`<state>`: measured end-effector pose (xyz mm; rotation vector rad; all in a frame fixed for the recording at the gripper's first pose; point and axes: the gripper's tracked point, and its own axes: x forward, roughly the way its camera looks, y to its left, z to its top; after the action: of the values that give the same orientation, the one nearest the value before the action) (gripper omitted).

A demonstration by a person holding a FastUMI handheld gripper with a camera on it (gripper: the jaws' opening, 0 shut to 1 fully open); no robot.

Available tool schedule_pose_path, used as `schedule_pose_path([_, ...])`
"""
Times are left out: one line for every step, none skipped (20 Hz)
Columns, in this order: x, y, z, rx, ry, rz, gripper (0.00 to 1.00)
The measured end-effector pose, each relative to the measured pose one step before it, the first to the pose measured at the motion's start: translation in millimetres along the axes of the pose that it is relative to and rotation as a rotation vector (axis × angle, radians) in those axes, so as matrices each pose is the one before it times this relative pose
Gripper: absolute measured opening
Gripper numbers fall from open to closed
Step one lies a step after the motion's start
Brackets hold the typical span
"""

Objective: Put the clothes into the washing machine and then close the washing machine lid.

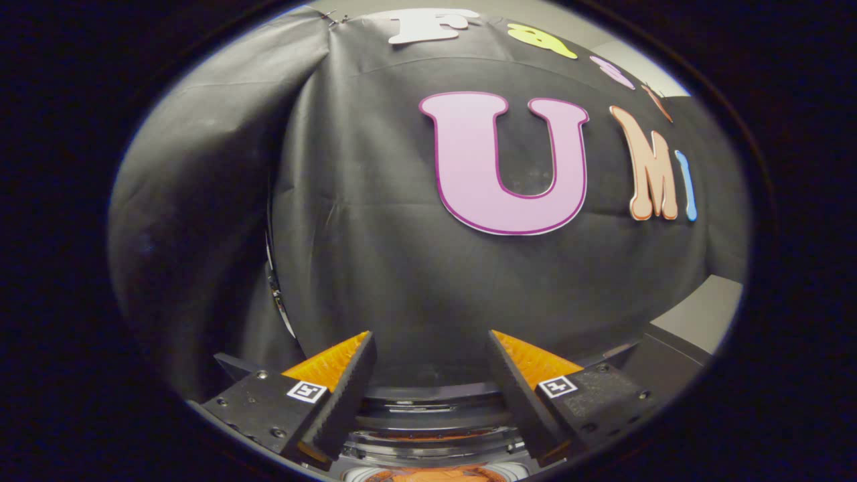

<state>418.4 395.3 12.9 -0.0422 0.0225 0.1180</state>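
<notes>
Gripper released, fingers wide apart with nothing between them, washing machine low between the fingers, round opening facing up, orange clothes inside it

The gripper has its fingers spread apart with nothing between them. Below them is the round opening of the washing machine, with something orange inside it.

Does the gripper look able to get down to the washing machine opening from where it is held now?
Probably yes. The gripper is open with nothing between its fingers, and the washing machine's round rim lies just below and between them, with nothing visibly blocking the way.
</notes>
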Motion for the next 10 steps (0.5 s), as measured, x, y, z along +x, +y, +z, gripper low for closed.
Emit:
schedule_pose_path([-5.0,0.62,1.69,0.00495,-0.016,-0.00192,0.99])
schedule_pose_path([-0.6,-1.88,-0.3,0.00114,-0.00533,0.00131,0.99])
schedule_pose_path([-3.64,-0.77,1.06,-0.00259,0.00057,0.00164,0.99])
schedule_pose_path([-2.8,-0.88,-0.38,0.00384,-0.00168,-0.00134,0.99])
schedule_pose_path([-4.27,-0.18,-0.41,-0.00525,-0.00022,0.00116,0.99])
schedule_pose_path([-3.69,0.38,-0.14,0.00338,-0.003,-0.00128,0.99])
schedule_pose_path([-4.22,-0.25,-0.72,-0.00028,-0.00483,0.00146,0.99])
schedule_pose_path([-2.61,-0.08,1.24,-0.00025,-0.00661,0.00245,0.99])
schedule_pose_path([-3.46,-0.38,-1.11,0.00132,0.00173,0.00344,0.99])
schedule_pose_path([-2.63,-0.13,-0.66,-0.0017,-0.00232,0.00428,0.99])
